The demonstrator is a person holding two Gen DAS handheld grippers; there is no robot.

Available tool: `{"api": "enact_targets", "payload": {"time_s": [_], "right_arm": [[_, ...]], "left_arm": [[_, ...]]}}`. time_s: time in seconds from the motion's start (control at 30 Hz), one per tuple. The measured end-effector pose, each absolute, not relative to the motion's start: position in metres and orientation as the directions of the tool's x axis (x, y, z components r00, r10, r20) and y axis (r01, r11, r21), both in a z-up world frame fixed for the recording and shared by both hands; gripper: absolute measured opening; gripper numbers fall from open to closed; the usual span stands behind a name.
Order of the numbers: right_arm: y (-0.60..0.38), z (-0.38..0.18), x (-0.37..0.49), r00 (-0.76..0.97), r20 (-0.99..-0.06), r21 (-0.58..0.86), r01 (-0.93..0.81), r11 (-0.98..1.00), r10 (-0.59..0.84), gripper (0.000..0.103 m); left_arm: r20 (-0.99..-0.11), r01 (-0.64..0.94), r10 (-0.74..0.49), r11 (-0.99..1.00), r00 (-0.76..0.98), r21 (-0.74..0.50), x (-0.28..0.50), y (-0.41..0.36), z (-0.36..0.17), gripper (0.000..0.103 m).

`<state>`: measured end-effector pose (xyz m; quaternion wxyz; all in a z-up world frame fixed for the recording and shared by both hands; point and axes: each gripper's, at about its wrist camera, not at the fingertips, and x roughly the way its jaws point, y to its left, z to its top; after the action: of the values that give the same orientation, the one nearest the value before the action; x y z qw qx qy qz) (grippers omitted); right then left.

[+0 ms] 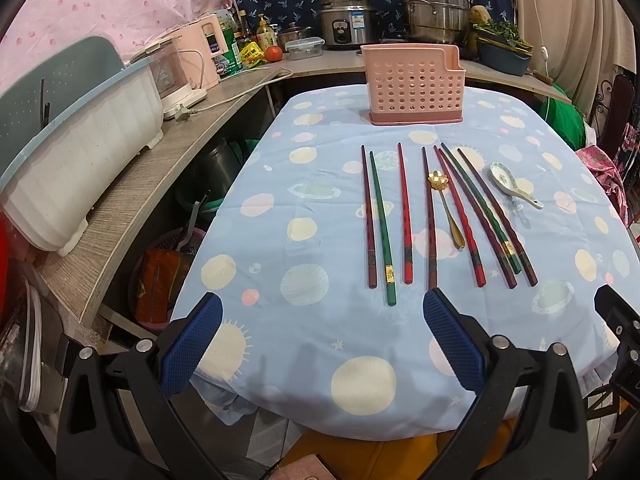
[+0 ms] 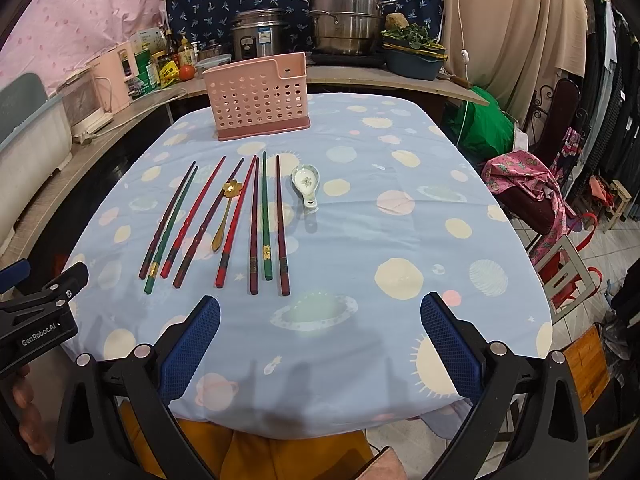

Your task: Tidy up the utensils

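Both the left hand-held gripper (image 1: pixel 322 340) and right hand-held gripper (image 2: pixel 320 340) hover spread wide, holding nothing. Chopsticks (image 2: pixel 256 220) and two spoons lie on the bench (image 2: pixel 400 200); the pink holder (image 2: pixel 258 98) (seemingly empty) awaits everything.

Basket (image 1: pixel 414 84) stands at the table's (image 1: pixel 320 340) far end, upper centre of frame. Chopsticks (image 1: pixel 404 216) lie in a row mid-frame before it, small spoon (image 1: pixel 446 208) among them, soup spoon (image 1: pixel 514 184) at their right.

Eight chopsticks (image 1: pixel 404 216), two spoons (image 1: pixel 514 186), one basket (image 1: pixel 414 84)
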<state>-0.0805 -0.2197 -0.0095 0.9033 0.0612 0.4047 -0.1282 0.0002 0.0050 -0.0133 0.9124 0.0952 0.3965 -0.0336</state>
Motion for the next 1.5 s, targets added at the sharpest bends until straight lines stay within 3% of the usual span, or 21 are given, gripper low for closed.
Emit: {"api": "enact_targets", "payload": {"time_s": [1.5], "right_arm": [[-0.2171,-0.0124,-0.0785,0.636,-0.751,0.008,0.282,0.96,-0.18,0.096]], "left_arm": [[-0.732,0.139,0.014,0.979,0.681,0.148,0.0014,0.005,-0.0119,0.096]]}}
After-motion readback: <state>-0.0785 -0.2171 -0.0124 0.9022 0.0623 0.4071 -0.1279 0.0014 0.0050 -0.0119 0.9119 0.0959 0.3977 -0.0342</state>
